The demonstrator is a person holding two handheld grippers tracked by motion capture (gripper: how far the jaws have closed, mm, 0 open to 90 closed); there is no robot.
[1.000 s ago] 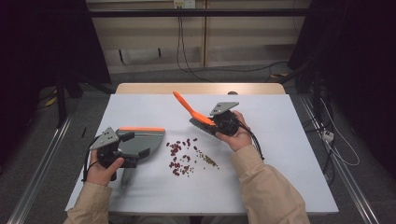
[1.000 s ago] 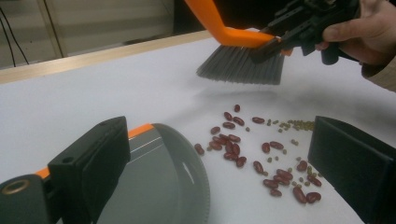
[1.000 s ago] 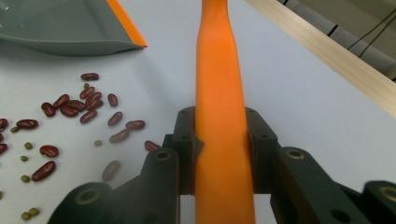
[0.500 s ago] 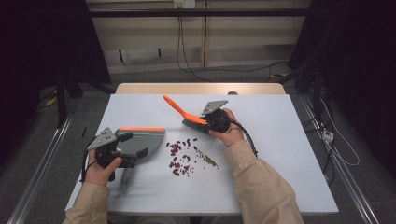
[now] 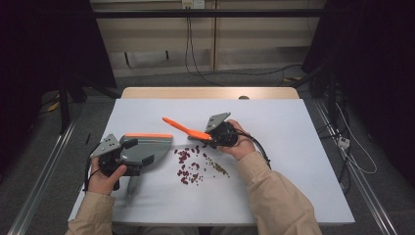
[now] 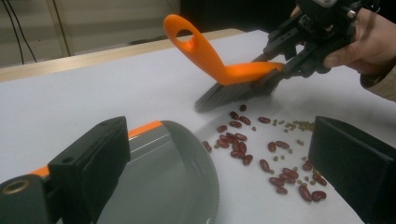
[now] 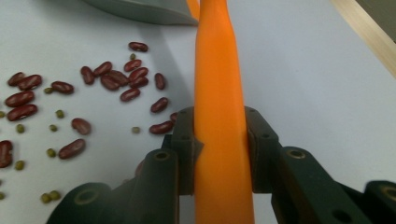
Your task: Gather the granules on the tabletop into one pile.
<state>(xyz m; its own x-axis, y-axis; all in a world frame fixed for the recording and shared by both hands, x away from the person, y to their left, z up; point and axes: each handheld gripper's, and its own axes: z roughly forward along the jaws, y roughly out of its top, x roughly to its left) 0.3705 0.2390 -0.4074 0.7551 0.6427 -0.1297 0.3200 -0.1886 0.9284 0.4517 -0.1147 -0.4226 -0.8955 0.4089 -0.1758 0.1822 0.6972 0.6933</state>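
The high view shows the right gripper (image 5: 215, 138) clamped on an orange-handled brush (image 5: 186, 129) at the far edge of a scatter of red beans (image 5: 188, 164) and small green beans (image 5: 218, 168) on the white table (image 5: 293, 161). The left gripper (image 5: 128, 157) holds a grey dustpan (image 5: 149, 149) with an orange rim, flat on the table just left of the beans.

The left gripper view adds the brush's dark bristles (image 6: 231, 93) touching the table beside the nearest beans, the handle's looped end raised, and the dustpan's curved lip facing the scatter.

The right gripper view shows the jaws pressed on both sides of the orange handle (image 7: 219, 121).

The left gripper's jaws stand apart in its own view, one over the dustpan; what they clamp cannot be told.
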